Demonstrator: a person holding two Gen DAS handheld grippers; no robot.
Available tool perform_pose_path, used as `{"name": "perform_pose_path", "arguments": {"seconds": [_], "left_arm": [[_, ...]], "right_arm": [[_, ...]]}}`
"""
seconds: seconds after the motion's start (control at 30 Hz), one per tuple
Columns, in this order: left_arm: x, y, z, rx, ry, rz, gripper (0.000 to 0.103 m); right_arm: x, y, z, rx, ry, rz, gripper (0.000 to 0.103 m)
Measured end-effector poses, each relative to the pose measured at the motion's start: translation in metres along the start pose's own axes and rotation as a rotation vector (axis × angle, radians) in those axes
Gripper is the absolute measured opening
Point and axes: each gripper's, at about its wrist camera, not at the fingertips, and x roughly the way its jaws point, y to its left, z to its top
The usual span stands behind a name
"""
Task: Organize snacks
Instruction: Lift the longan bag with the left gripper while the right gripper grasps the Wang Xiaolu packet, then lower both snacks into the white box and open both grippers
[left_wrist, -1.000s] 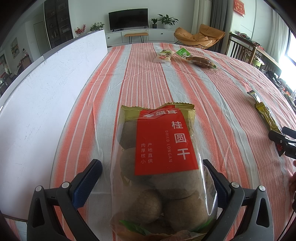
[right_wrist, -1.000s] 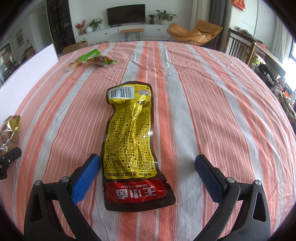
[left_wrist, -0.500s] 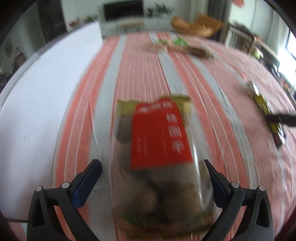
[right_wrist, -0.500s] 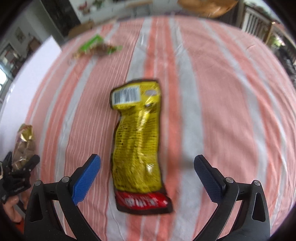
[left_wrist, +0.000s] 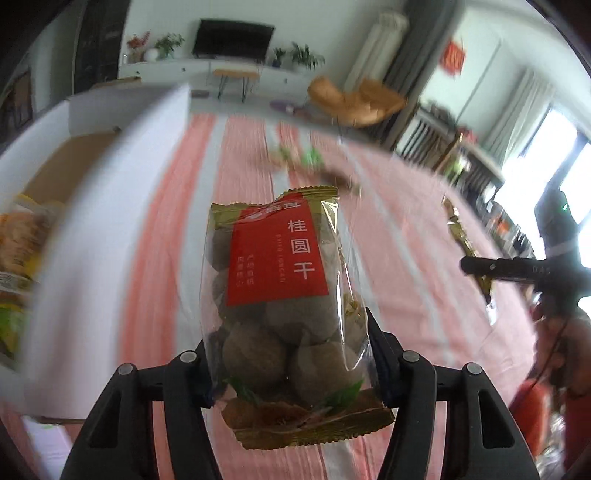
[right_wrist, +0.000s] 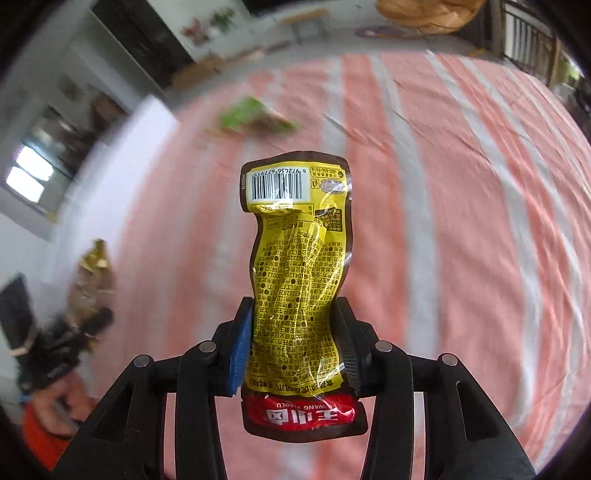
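A clear bag of dried longan (left_wrist: 280, 266) with a red label hangs above the striped tablecloth (left_wrist: 399, 258). My left gripper (left_wrist: 290, 350) is closing its jaws on the bag's lower part, and the pads press on both sides. In the right wrist view, a yellow snack packet (right_wrist: 299, 266) with a barcode and a red end stands lifted off the cloth. My right gripper (right_wrist: 295, 343) is shut on it near the red end. Each gripper shows in the other's view: the right gripper (left_wrist: 517, 271) at the far right, the left gripper (right_wrist: 70, 332) at the lower left with the longan bag (right_wrist: 90, 284).
A white-walled box (left_wrist: 96, 240) stands along the left side of the table, with several snack packets (left_wrist: 18, 240) inside. Green-wrapped snacks (left_wrist: 310, 158) (right_wrist: 251, 116) lie at the far end of the cloth. A person's hand (right_wrist: 55, 398) holds the left gripper.
Both grippers closed from wide open onto their packets and rose, lifting the longan bag and the yellow packet off the cloth. The views tilted up, and the box interior came into sight.
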Motion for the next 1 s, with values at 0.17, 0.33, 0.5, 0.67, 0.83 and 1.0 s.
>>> {"name": "perform_pose_path", "arguments": {"seconds": [0.17,0.33,0.5,0.67,0.83,1.0], "left_arm": [[-0.075,0.071,0.036,-0.057,-0.121,0.13,0.061],[-0.11,0.15,0.053,-0.084,-0.136,0.403,0.069],[-0.115,0.197,0.04,-0.115,-0.094,0.575,0.084],[-0.125,0.193,0.025,-0.096,-0.157,0.611,0.094],[-0.129,0.162,0.032,-0.045,-0.207,0.572,0.095],[-0.133,0.12,0.039,0.013,-0.238,0.552,0.095]], "right_arm": [[-0.03,0.114,0.034,-0.113,-0.075,0.2,0.045],[-0.01,0.255,0.056,-0.25,-0.069,0.363,0.046],[0.043,0.359,0.059,-0.33,-0.025,0.457,0.09],[0.048,0.354,0.042,-0.358,-0.06,0.379,0.09],[0.039,0.275,0.018,-0.412,-0.116,0.143,0.09],[0.038,0.171,-0.002,-0.348,-0.096,-0.073,0.09]]}}
